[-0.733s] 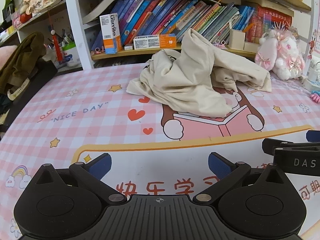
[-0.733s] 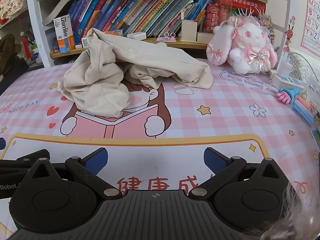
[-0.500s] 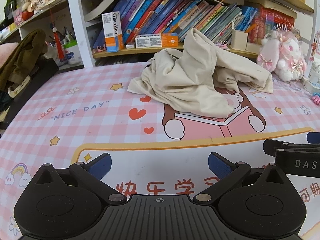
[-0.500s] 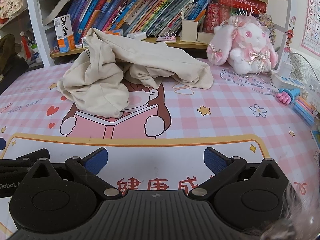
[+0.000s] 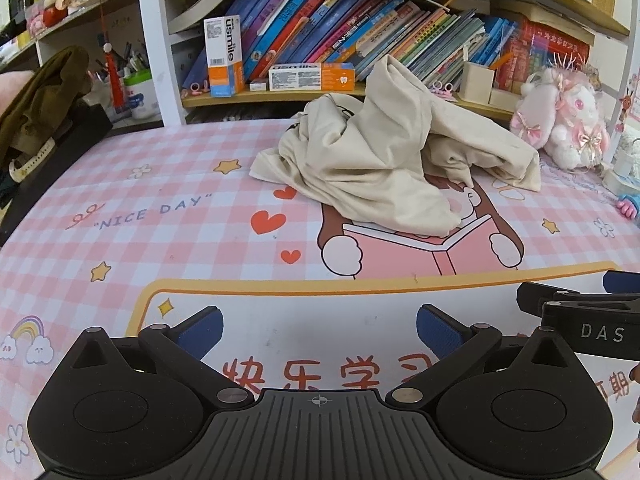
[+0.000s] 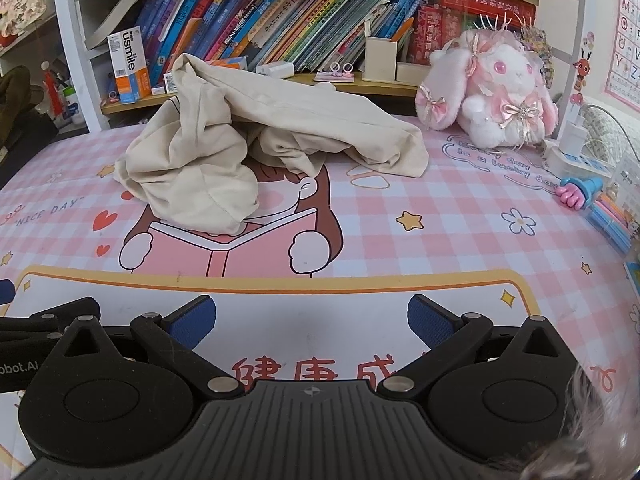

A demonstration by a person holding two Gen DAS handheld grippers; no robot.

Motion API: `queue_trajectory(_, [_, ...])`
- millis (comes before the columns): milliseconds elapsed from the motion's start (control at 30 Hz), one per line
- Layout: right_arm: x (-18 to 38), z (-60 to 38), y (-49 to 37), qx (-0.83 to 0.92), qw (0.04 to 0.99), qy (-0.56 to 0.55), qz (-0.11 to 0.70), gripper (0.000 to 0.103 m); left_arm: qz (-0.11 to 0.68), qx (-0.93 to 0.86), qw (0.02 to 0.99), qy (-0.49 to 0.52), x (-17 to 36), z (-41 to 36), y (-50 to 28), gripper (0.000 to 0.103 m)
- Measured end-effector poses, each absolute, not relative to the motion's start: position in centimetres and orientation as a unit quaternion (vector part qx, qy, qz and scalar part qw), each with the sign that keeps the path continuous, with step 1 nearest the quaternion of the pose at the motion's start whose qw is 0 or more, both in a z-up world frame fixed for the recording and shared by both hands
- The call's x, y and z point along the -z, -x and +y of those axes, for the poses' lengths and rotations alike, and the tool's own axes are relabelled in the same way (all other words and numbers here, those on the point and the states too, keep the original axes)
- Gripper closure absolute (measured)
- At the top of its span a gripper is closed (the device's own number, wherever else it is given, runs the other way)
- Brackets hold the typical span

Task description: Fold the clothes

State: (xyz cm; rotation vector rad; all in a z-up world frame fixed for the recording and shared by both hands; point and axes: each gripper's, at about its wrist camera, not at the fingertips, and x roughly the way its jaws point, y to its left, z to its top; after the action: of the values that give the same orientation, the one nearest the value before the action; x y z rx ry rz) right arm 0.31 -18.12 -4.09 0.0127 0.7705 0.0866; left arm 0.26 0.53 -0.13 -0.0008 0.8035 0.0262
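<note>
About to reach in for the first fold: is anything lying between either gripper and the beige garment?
Nothing visible does. Only bare pink checked mat lies between the open left gripper or the open right gripper and the crumpled beige garment.

The garment (image 5: 384, 168) lies heaped on the mat (image 5: 160, 240), bookshelf (image 5: 320, 92) behind, plush rabbit (image 6: 496, 92) to its right.

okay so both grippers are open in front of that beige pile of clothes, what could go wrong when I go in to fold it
The beige garment lies bunched in overlapping layers, so the right gripper or left gripper may pinch several layers at once rather than one edge.

Spreading the cloth could sweep it into the plush rabbit close to its right end, or the power strip beyond.

The two grippers sit close side by side and could collide on the way in.
</note>
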Motion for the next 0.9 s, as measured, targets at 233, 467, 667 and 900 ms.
queue_trajectory(233, [4.11,-18.05,-0.27,-0.044,0.926,-0.006,0.376,0.000,0.392,-0.014,0.920,-0.001,0.10,0.53,-0.18,0.000])
queue_trajectory(467, [4.07,-18.11,-0.30,-0.046,0.926,-0.007,0.375,0.000,0.392,-0.018,0.920,-0.003,0.07,0.45,-0.16,0.000])
queue_trajectory(667, [4.02,-18.34,-0.37,-0.045,0.927,-0.008,0.373,0.000,0.391,-0.019,0.920,-0.003,0.06,0.27,-0.22,0.000])
queue_trajectory(900, [4.04,-18.63,-0.47,-0.044,0.927,-0.011,0.372,0.000,0.377,-0.023,0.926,-0.005,-0.30,-0.02,-0.14,0.000])
